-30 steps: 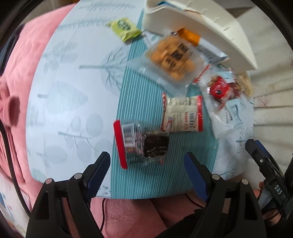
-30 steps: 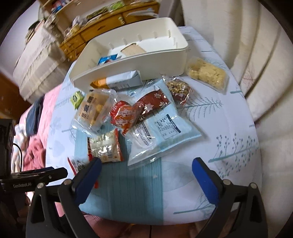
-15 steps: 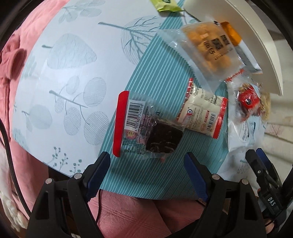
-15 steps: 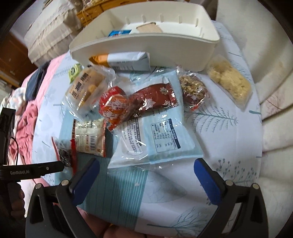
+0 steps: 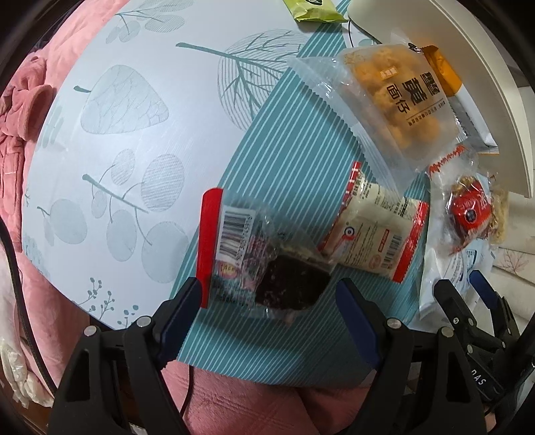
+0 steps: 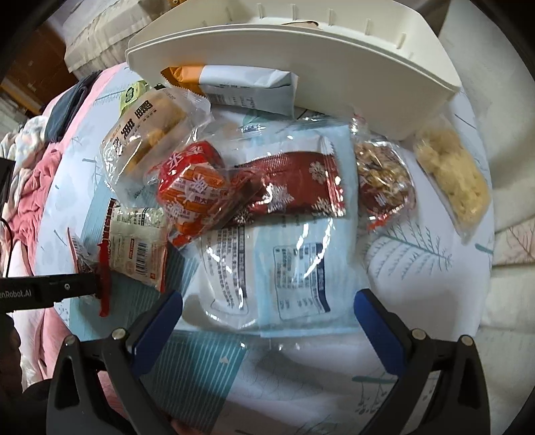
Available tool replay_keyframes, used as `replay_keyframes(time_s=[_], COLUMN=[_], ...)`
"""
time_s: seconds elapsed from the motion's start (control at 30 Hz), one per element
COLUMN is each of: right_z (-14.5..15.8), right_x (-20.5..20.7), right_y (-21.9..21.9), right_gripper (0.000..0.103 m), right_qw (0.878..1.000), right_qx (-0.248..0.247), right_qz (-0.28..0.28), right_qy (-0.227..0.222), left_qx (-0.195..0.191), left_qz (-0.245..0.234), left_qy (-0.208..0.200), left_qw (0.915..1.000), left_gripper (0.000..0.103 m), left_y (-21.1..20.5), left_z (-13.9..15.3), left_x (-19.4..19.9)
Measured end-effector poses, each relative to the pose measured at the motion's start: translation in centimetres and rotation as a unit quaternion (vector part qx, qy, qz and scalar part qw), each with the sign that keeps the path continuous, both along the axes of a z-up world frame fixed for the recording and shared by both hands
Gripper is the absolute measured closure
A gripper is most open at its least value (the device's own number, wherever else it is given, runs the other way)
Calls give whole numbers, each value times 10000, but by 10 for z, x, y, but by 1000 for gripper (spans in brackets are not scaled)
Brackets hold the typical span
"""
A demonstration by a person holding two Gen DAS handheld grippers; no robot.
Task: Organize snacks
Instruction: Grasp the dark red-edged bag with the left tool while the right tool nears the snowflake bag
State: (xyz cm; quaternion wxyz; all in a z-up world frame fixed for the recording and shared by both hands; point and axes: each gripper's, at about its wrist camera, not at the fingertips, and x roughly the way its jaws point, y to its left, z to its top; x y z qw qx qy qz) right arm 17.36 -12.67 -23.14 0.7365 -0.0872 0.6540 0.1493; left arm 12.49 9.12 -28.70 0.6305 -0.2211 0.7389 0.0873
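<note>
In the left wrist view my left gripper is open, its jaws on either side of a clear packet with a red edge and a dark cake near the table's front edge. A white and red packet lies just beyond it. In the right wrist view my right gripper is open just above a light blue packet. Red packets and an orange one lie on top of it. The white bin stands behind the pile.
A yellow bun packet, a green packet, a nut packet and a pale crisp packet lie on the patterned tablecloth. Pink bedding lies to the left. The other gripper's arm shows at the left of the right wrist view.
Both grippers have moved closer to the table. The dark cake packet now sits between the left jaws, and the light blue packet lies just ahead of the right jaws.
</note>
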Motion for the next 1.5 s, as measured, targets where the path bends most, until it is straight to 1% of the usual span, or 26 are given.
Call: replay_keyframes(time_s=[0.13,0.2,0.23,0.37,0.47,0.5,0.63,0.7,0.87,1.07,1.17,1.3,1.33,1.43,1.5], right_z=[-4,-7,-8,-13,-19,-20,-22,-23,-24,-24,-21,-21,-21,-19,-17], right_x=[8,14,17,25,32,36,41,39,33,30,27,22,22,18,15], right_y=[2,1,-1,-6,-7,-8,-7,-7,4,12,15,8,5,-2,-6], right_gripper=[0,0,0,0,0,0,1,2,8,12,13,17,21,25,27], right_qw=[10000,10000,10000,9998,9994,9994,9993,9994,9996,9995,9988,9951,9931,9850,9815], right_qx=[-55,-61,-61,-9,30,45,33,19,-118,-140,-150,10,81,303,369], right_qz=[65,2,-57,-193,-299,-310,-318,-304,-180,-157,-215,-514,-624,-933,-1071], right_qy=[-37,-28,-23,31,143,165,185,178,159,236,402,849,990,1422,1542], left_qx=[9,-25,-18,29,5,-5,-52,-92,-156,-182,-226,-305,-295,-297,-330], left_qz=[66,113,116,25,-38,-66,-63,-49,-12,12,35,60,38,-20,-48], left_qy=[66,138,148,95,33,22,-1,-28,-83,-38,50,112,104,61,23], left_qw=[10000,9998,9998,9999,10000,10000,10000,9999,9998,9998,9997,9995,9995,9995,9994], left_gripper=[26,33,33,39,49,50,54,57,59,60,60,60,60,60,60], left_y=[1,2,3,4,2,1,0,2,3,9,11,14,14,15,17], left_z=[-5,-10,-13,-15,-14,-14,-10,-8,-7,-8,-8,-7,-4,5,13], left_x=[6,8,11,19,21,22,24,24,18,4,-2,-10,-12,-15,-15])
